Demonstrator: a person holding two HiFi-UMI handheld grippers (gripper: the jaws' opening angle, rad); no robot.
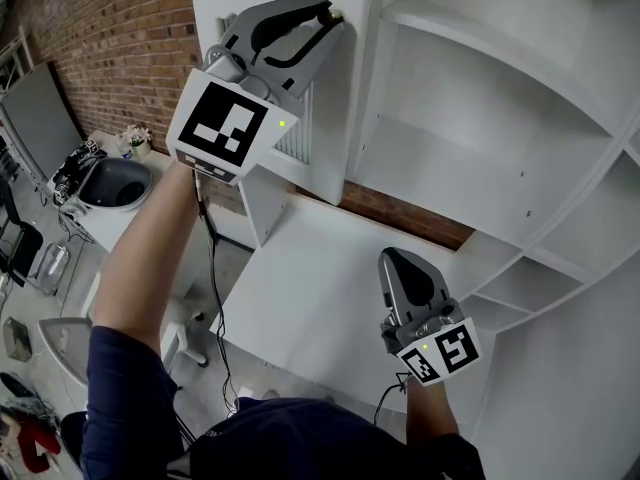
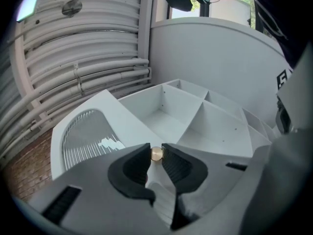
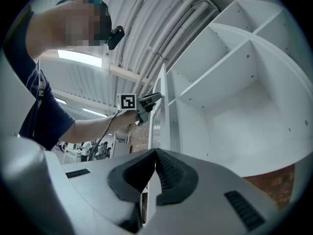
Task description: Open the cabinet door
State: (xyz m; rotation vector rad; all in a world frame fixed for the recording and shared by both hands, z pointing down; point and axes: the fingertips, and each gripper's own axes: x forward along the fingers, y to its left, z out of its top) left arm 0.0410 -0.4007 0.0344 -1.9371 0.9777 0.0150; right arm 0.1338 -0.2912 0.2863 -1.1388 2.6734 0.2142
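The white cabinet door (image 1: 325, 153), with a ribbed glass panel (image 1: 297, 133), stands swung out from the open white cabinet (image 1: 480, 98). My left gripper (image 1: 333, 15) is raised to the door's top edge, its pads shut on the small gold knob (image 2: 156, 153). In the left gripper view the door (image 2: 105, 116) lies just behind the left gripper (image 2: 156, 150), and empty shelves (image 2: 195, 116) show beyond. My right gripper (image 1: 386, 259) hangs lower, in front of the cabinet, shut and holding nothing. The right gripper view shows the right gripper (image 3: 155, 153) pointing at the door's edge (image 3: 164, 111).
A white desk top (image 1: 320, 288) lies under the cabinet. A brick wall (image 1: 110, 38) runs along the left, with a side table holding a grey bowl (image 1: 115, 183) and clutter. A black cable (image 1: 212, 268) hangs from my left arm.
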